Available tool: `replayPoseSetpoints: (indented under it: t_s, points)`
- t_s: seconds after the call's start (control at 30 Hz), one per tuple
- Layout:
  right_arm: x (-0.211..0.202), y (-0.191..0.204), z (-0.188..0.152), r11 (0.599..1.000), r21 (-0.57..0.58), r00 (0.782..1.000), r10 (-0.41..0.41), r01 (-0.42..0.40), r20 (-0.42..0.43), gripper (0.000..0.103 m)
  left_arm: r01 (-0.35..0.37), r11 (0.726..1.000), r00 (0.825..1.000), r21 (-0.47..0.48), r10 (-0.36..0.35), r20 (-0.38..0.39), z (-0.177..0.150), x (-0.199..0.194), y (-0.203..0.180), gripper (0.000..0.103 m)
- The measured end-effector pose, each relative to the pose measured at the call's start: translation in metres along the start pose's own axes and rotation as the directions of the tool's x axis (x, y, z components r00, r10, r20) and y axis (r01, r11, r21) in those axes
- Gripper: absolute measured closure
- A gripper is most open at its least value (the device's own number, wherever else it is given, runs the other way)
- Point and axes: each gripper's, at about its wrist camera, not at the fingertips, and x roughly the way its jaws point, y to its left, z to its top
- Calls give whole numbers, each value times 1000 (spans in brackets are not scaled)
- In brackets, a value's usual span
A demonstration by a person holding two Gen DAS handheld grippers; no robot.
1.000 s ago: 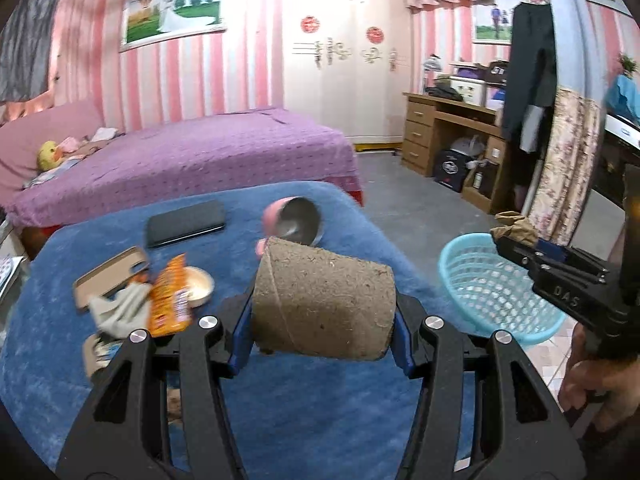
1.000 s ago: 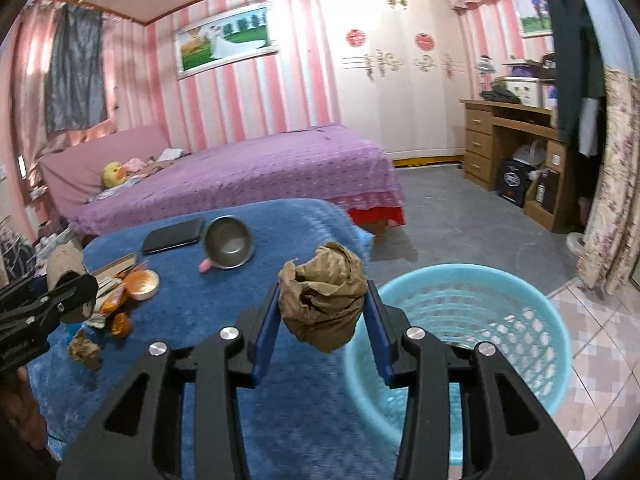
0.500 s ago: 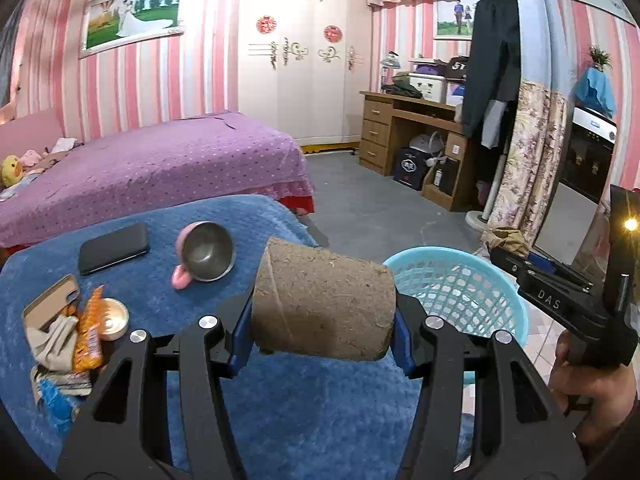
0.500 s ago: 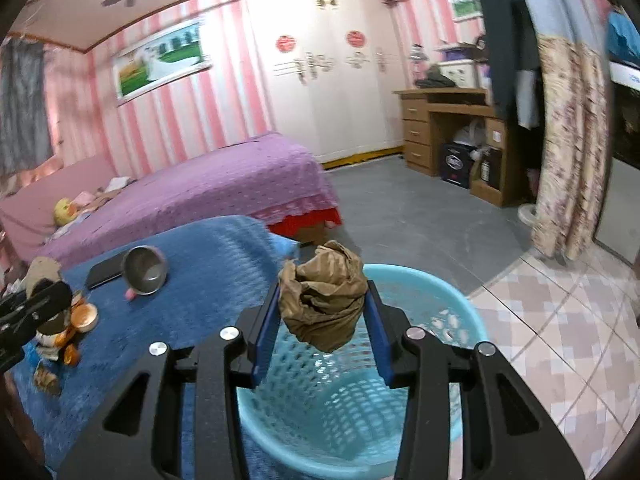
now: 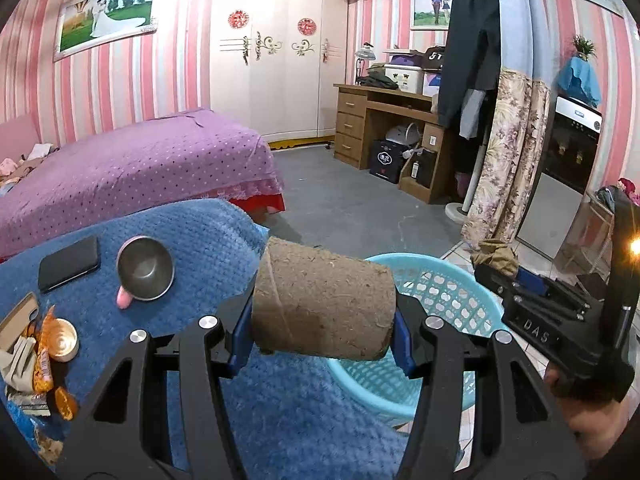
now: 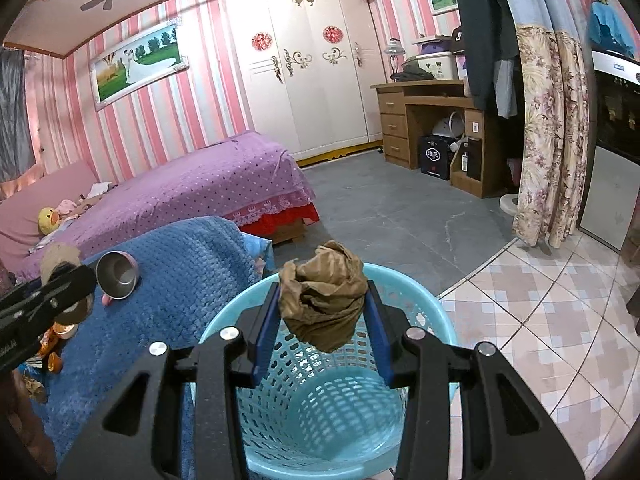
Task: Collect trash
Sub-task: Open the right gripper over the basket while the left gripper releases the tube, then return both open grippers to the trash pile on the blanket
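My left gripper [image 5: 324, 328] is shut on a brown cardboard roll [image 5: 324, 300], held above the blue table edge beside the light blue basket [image 5: 452, 300]. My right gripper [image 6: 322, 322] is shut on a crumpled brown paper ball [image 6: 324, 296], held over the open mouth of the basket [image 6: 320, 412], which stands on the floor. The right gripper with its paper ball [image 5: 494, 254] shows at the right of the left wrist view. The left gripper [image 6: 60, 276] shows at the left edge of the right wrist view.
On the blue blanket-covered table [image 5: 208, 240] lie a black phone [image 5: 68, 262], a tipped pink metal cup [image 5: 144, 268], a small gold cup [image 5: 62, 344] and several wrappers [image 5: 40, 364]. A purple bed [image 6: 192, 192], a wooden desk [image 6: 432, 120] and a floral curtain [image 6: 552, 140] stand beyond.
Both grippers have swung right, away from the table toward the basket. The right gripper with the paper ball now hangs over the basket's mouth. Both stay shut on their loads.
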Motion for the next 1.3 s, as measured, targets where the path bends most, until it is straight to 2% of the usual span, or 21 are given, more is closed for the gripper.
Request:
replayPoseSetpoints:
  t_s: [0.07,0.17,0.33,0.47,0.5,0.53,0.57,0.6,0.67,0.8,0.9,1.03,1.13,1.2,1.3]
  points:
    - [1,-1,1,1000,2,1000,-15,15,4,60,0,1000,1000,3,0,1,2,2,-2,49]
    - [-1,-3,3,999,21,998,-49,49,25,28,-2,1000,1000,13,2,1,5,4,-5,49]
    - [-22,-30,9,978,159,979,-153,132,131,28,12,1000,1000,7,-12,-15,6,14,-10,49]
    - [-23,-43,8,965,210,974,-183,154,130,28,64,998,998,23,-64,-13,15,25,-26,47]
    - [-23,-43,8,966,210,975,-183,154,127,28,82,996,997,23,-81,-15,18,28,-29,40]
    - [-22,-42,8,966,207,975,-183,155,125,28,84,996,996,16,-84,-17,20,30,-29,25]
    - [-22,-41,8,967,203,975,-182,155,123,28,70,998,998,-4,-70,-10,23,31,-29,17]
    - [-20,-40,9,968,201,976,-178,151,125,28,60,998,998,-36,-60,6,26,29,-26,13]
    - [-19,-34,8,973,185,979,-163,139,120,28,70,996,998,-64,-70,9,29,26,-20,13]
    - [-16,-15,9,987,127,986,-116,101,116,28,4,998,1000,-59,-3,26,27,10,5,14]
    - [-11,3,8,994,91,993,-63,54,98,27,-72,995,997,-63,74,29,19,-13,37,14]
    - [-7,42,6,1000,22,997,17,-18,79,27,-201,977,978,-63,204,34,3,-58,94,13]
    - [-11,75,4,998,-12,994,55,-54,99,26,-312,947,948,-79,316,46,-15,-98,143,13]
    - [-9,104,-2,994,-44,992,102,-99,77,26,-354,931,933,-95,358,35,-24,-114,169,10]
    - [-9,147,-11,981,-120,985,162,-155,53,26,-454,884,889,-114,458,11,-50,-139,218,10]
